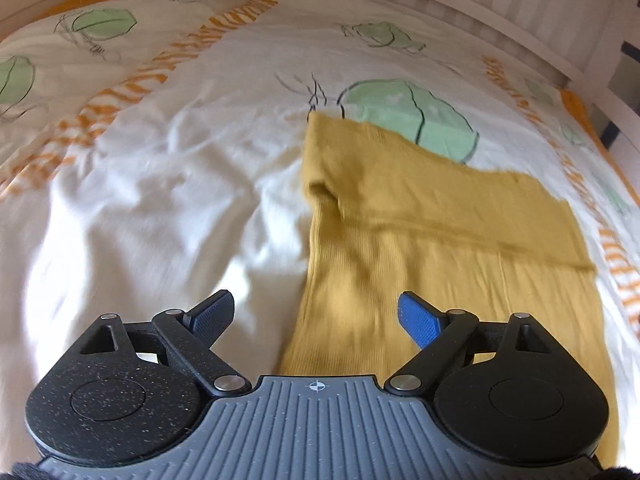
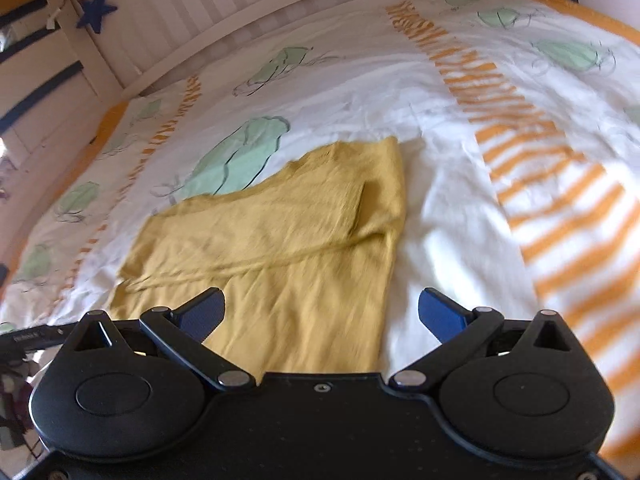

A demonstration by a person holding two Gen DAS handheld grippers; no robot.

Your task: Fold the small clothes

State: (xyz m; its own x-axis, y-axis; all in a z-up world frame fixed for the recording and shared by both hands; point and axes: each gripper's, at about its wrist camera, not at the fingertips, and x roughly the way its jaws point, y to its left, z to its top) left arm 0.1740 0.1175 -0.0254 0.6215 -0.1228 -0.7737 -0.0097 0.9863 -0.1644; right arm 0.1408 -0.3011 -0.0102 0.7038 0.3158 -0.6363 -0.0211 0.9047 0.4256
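A mustard-yellow ribbed garment [image 1: 420, 240] lies flat on the bed cover, its far part folded over the near part along a seam. In the left wrist view it fills the right half. My left gripper [image 1: 316, 316] hangs above its near left edge, open, with nothing between the blue pads. In the right wrist view the same garment [image 2: 280, 232] spreads across the centre-left. My right gripper [image 2: 322, 316] hovers over its near right edge, open wide and empty.
The bed cover [image 1: 160, 184] is white with green leaf prints and orange striped bands [image 2: 552, 184]. A white slatted bed rail [image 2: 208, 12] runs along the far side, with a blue star [image 2: 96, 10] hanging on it. Dark clutter shows at the right wrist view's lower left edge.
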